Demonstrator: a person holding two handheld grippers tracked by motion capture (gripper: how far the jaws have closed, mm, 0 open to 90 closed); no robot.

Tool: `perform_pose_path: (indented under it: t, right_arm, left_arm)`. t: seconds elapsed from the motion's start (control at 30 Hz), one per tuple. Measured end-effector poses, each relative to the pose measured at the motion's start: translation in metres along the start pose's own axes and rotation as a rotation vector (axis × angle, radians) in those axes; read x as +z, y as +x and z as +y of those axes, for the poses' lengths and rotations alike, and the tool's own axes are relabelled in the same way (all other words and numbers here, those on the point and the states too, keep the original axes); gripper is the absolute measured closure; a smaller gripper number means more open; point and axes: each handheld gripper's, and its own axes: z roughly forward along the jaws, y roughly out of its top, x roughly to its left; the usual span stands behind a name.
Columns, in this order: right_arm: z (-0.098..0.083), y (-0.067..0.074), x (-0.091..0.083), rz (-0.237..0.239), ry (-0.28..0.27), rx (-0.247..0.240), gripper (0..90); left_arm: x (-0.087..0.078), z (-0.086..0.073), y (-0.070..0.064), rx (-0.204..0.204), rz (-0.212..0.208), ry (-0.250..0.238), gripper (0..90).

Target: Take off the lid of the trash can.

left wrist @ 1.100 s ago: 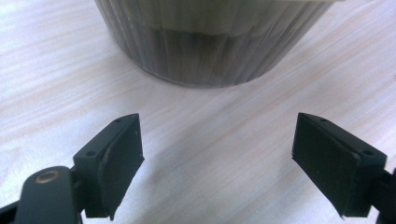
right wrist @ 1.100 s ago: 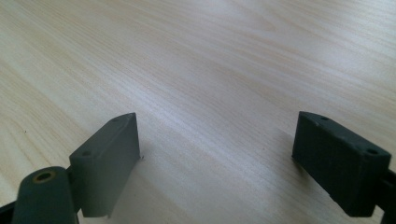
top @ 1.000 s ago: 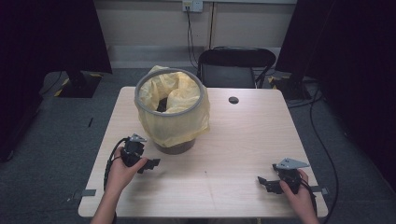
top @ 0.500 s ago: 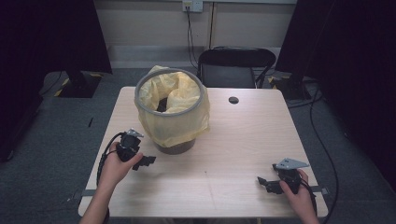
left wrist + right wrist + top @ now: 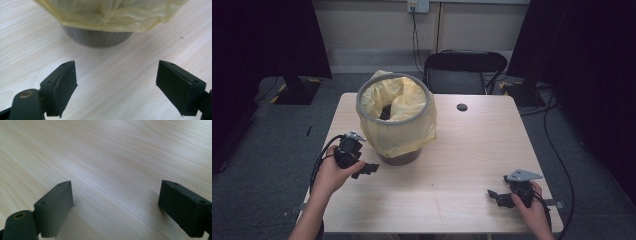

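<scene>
A pale wood table (image 5: 462, 150) stands on grey carpet before a black chair (image 5: 464, 70). The bin (image 5: 396, 117), lined in yellow, sits left-centre. The left gripper (image 5: 362, 169), jaws wide, hovers just beside its base; the right gripper (image 5: 498, 196), jaws wide, rests well apart.

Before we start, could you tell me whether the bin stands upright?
Upright: the grey round bin rests on its base, its yellow plastic liner folded over the rim.

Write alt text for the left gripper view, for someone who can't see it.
The left claw is open and holds nothing, low over a pale wooden table, pointing at the grey base of a bin. The bin's yellow bag hangs down over its side, across the top of the picture.
</scene>
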Motion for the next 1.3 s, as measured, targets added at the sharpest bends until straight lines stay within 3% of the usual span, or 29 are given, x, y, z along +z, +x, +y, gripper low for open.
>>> perform_pose_path:
  t: [0.17,0.67,1.3]
  right_arm:
    - [0.000,0.000,0.000,0.000,0.000,0.000,11.5]
    - [0.000,0.000,0.000,0.000,0.000,0.000,11.5]
    - [0.000,0.000,0.000,0.000,-0.001,0.001,11.5]
  left_arm:
    - [-0.004,0.006,-0.003,0.020,0.007,0.029,16.3]
    - [-0.026,0.015,-0.003,-0.005,0.001,-0.002,16.3]
    - [-0.060,0.041,-0.009,-0.016,0.012,-0.010,16.9]
